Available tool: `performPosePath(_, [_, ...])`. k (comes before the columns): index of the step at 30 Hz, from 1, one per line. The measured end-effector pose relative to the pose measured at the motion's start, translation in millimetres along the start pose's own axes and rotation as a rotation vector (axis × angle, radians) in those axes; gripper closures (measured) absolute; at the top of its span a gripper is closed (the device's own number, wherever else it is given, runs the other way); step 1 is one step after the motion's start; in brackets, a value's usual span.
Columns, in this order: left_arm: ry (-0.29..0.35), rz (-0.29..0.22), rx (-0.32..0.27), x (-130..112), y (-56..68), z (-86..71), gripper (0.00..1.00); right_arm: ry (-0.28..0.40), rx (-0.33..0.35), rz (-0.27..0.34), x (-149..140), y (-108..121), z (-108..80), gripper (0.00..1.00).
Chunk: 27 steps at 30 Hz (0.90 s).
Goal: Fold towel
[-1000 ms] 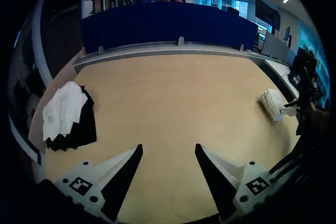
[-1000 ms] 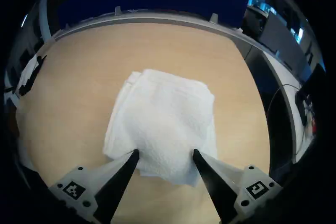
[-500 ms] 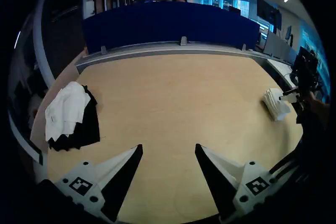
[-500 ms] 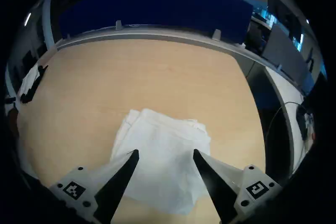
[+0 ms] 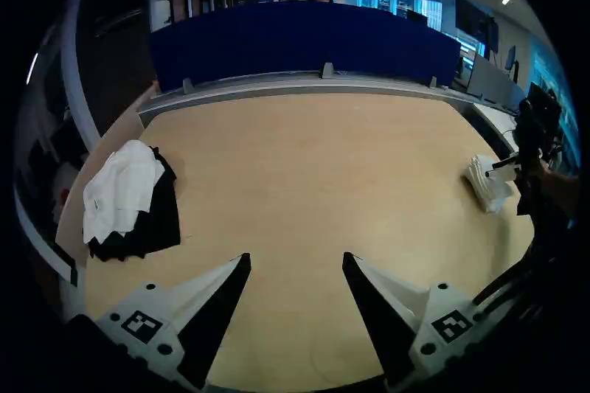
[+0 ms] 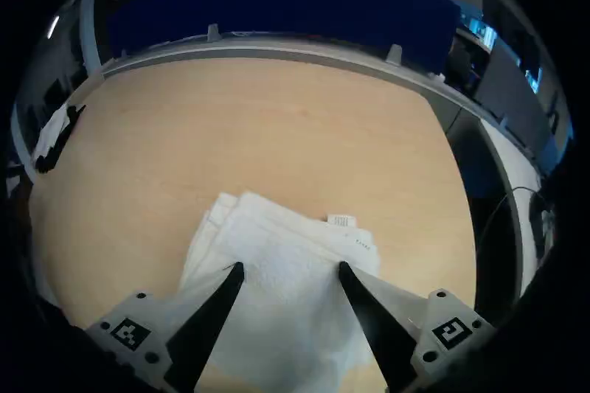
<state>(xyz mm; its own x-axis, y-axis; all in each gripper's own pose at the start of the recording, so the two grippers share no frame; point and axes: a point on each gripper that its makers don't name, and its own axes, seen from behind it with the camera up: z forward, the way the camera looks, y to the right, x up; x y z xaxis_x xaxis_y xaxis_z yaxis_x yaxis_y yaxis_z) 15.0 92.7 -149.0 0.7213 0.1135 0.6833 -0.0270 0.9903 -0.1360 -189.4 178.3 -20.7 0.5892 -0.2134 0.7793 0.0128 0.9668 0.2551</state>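
Two views logged.

Left gripper view: left gripper (image 5: 295,260) spread wide and empty, bottom centre over the table (image 5: 310,157); folded towel (image 5: 487,183) at far right edge.

Right gripper view: right gripper (image 6: 288,266) spread, gripping nothing; towel (image 6: 287,238) lower centre, beneath its tips.

Risk: pinching only the top layer would likely drag the fold apart.

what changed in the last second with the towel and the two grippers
The right hand-held gripper drew back or tilted up from the folded towel, which dropped lower in its view; a small tag now shows at its far edge. Nothing was gripped or let go: its fingers stayed apart. The left hand-held gripper stayed open over the table, shifting only slightly, and the pile of clothes stayed put.
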Motion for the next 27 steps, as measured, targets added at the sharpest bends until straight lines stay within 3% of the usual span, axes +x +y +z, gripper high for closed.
performPosePath(5, [0.003, 0.003, -0.001, 1.9, 0.3, 2.6, 0.08, 0.022, -0.003, 0.012, 7.3, 0.5, -8.0, 0.0])
performPosePath(15, [0.036, -0.009, -0.005, 11.8, -5.2, 6.5, 0.08, 0.163, -0.057, 0.062, 35.4, -6.1, -51.5, 0.0])
performPosePath(27, [0.11, -0.023, -0.018, 36.0, -11.3, 4.2, 0.08, 0.487, -0.159, 0.166, 78.7, -18.1, -119.4, 0.0])
